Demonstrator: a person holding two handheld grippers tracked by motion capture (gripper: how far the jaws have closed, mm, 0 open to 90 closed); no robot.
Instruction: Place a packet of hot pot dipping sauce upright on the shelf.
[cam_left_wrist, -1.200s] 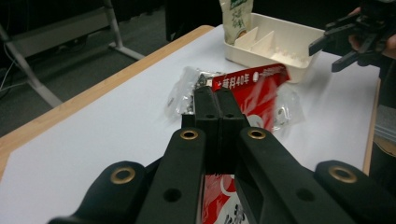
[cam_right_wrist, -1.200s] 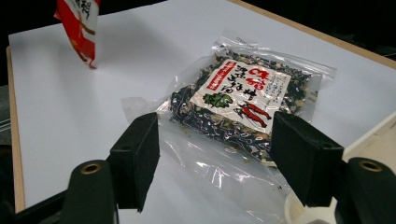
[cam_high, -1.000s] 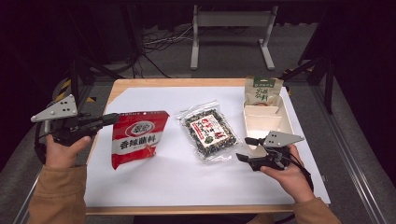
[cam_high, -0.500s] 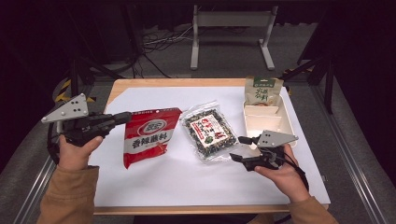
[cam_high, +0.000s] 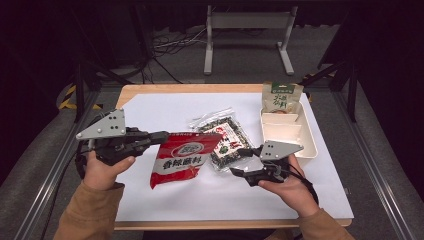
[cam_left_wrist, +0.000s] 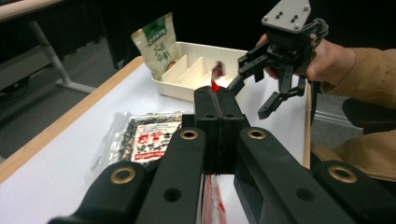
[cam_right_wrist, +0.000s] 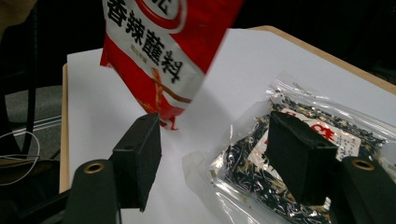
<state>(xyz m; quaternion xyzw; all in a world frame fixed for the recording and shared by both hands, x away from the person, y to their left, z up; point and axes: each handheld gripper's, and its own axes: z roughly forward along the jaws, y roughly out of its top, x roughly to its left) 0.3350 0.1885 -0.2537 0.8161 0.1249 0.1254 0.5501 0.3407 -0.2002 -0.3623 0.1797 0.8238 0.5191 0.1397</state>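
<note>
The left claw (cam_high: 162, 135) grips the red packet (cam_high: 181, 159), lifted off the surface (cam_high: 165, 107). The right claw (cam_high: 240, 161) gapes open beside the clear bag (cam_high: 224, 141).

Red seasoning packet (cam_high: 182, 159) with white Chinese lettering and a round emblem, pinched at its upper left corner, lifted and tilted above the white sheet, lower edge drooping toward the near side. Just beside it on the right, partly overlapped by its upper right corner, clear bag of dark flakes (cam_high: 223, 141) with red-and-white label, lying flat
</note>
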